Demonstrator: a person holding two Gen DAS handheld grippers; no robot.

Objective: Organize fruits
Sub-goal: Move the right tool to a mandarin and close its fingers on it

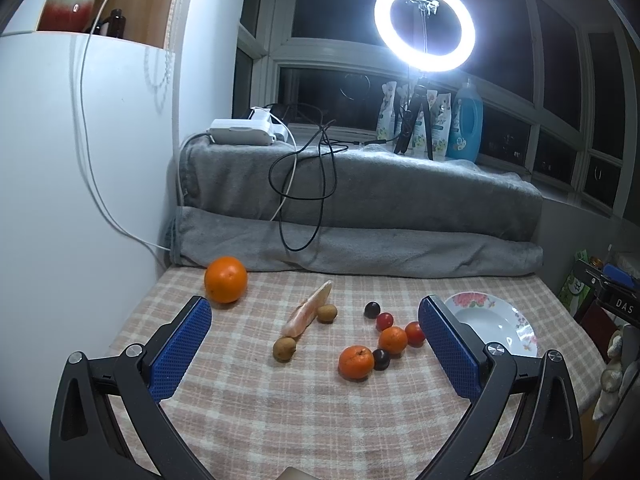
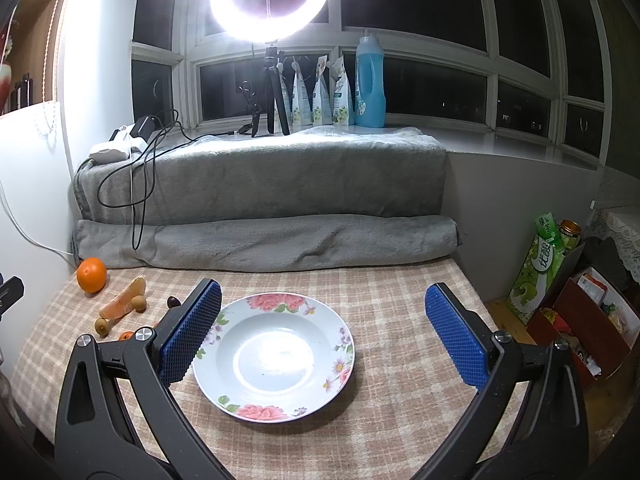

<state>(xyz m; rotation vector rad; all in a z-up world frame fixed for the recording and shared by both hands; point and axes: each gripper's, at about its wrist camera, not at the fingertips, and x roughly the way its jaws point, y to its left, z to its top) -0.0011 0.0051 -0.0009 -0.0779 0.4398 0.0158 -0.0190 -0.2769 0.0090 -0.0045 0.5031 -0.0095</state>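
Checked cloth on worktop [image 1: 280, 420]; fruits [image 1: 376, 340] loose left of empty plate [image 2: 276, 354], none sorted yet. Left gripper [image 1: 316, 350] and right gripper [image 2: 324, 340] fingers wide, holding nothing. Next, prob.: left closes on mandarin [image 1: 354, 362], carries to plate.

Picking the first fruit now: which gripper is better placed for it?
Left. The left gripper is open with the small fruits between its fingers; the right gripper faces the empty plate.
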